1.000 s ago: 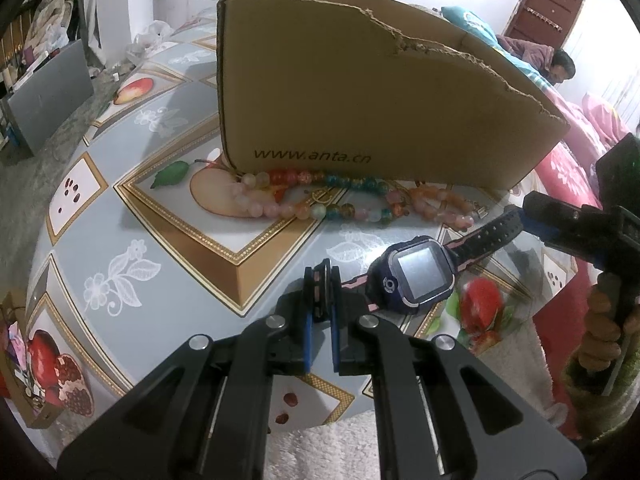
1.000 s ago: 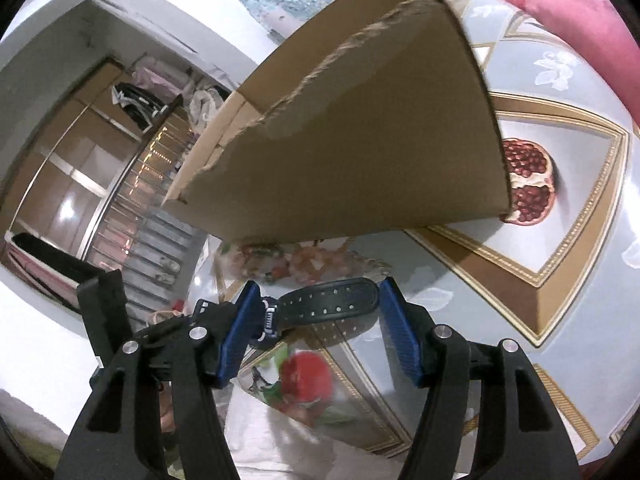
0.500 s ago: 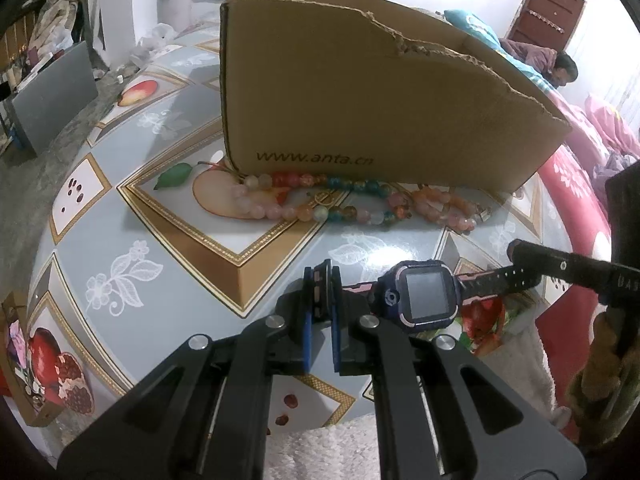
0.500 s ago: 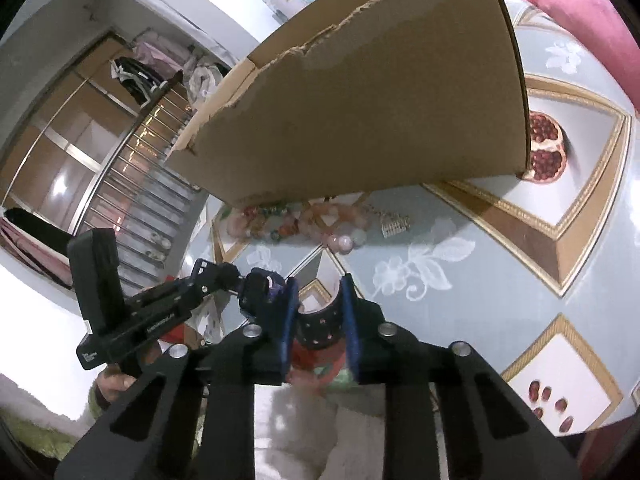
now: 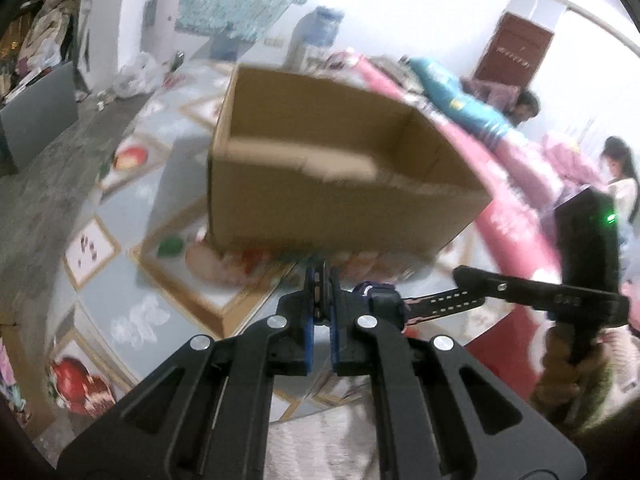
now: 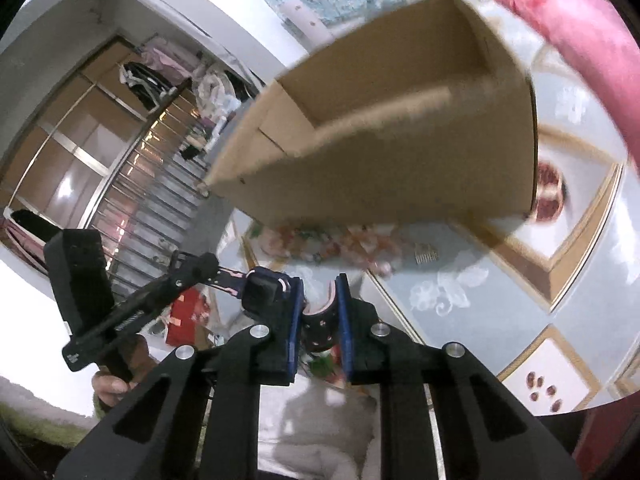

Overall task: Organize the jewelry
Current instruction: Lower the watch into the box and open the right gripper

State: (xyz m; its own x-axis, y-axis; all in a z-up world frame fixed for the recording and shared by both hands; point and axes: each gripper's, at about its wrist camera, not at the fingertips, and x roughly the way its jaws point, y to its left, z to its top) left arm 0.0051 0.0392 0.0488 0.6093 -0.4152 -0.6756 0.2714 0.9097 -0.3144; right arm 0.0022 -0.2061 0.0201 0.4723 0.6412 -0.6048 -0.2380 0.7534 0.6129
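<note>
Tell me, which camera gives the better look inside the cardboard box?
The left wrist view: it looks down past the rim of the cardboard box onto the inner walls. The right wrist view shows mostly its outer side and one inner corner, blurred.

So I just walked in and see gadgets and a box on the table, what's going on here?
A person is tidying jewelry with two tools. The left hand-held gripper is shut on one strap end of a watch, and the right hand-held gripper is closing on the other strap end, which sits between its pads. The watch hangs between them in front of an open cardboard box. A beaded necklace lies on the table at the foot of the box.
</note>
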